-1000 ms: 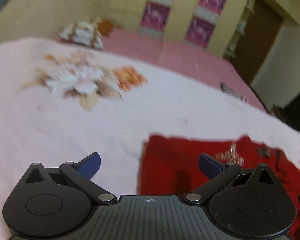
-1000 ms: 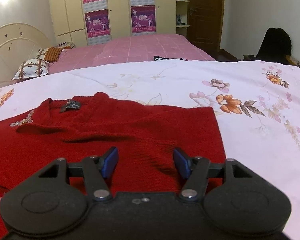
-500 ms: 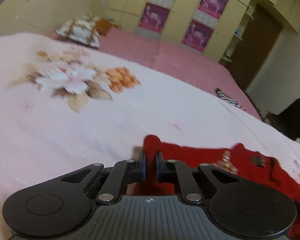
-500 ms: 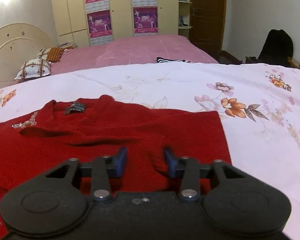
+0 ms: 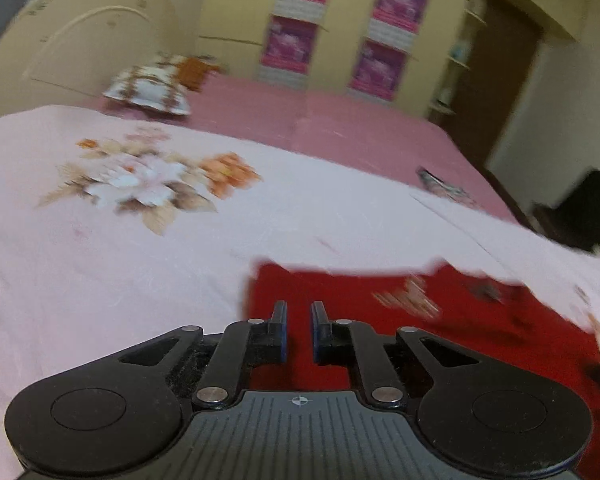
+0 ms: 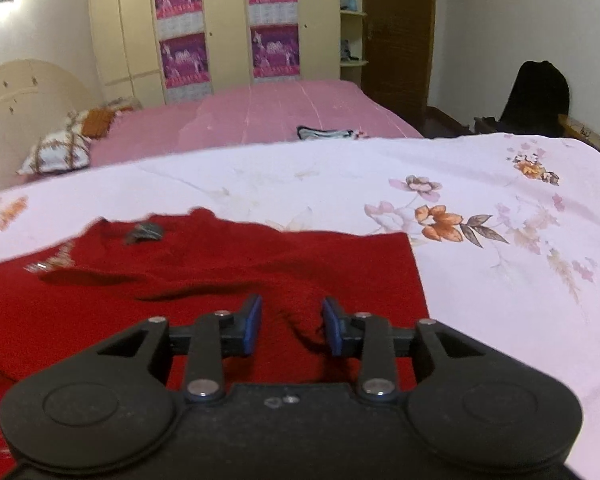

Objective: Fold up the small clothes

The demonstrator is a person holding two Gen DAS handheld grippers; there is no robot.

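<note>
A red knitted sweater (image 5: pixel 380 344) lies on a pale floral sheet (image 5: pixel 100 280). My left gripper (image 5: pixel 299 308) is at the sweater's left edge. Its jaws are shut to a narrow slit, with red fabric pinched between them. In the right wrist view the sweater (image 6: pixel 220 272) shows a dark neck label (image 6: pixel 144 233) and bead trim (image 6: pixel 52 260). My right gripper (image 6: pixel 290 304) is over the near hem and its jaws are opening. A raised fold of red knit stands between the blue pads (image 6: pixel 252 320), which do not clamp it.
The floral sheet (image 6: pixel 500 280) spreads wide to the right of the sweater. Behind it is a pink bed (image 6: pixel 260 116) with a patterned pillow (image 6: pixel 56 152) and a small striped garment (image 6: pixel 324 133). A wardrobe (image 6: pixel 228 32) lines the back wall. A black bag (image 6: pixel 536 96) stands at the far right.
My left gripper went from wide open to shut on the sweater's left edge, then rose with it. My right gripper's jaws narrowed over the hem, then widened again, and a fold bunched up between them.
</note>
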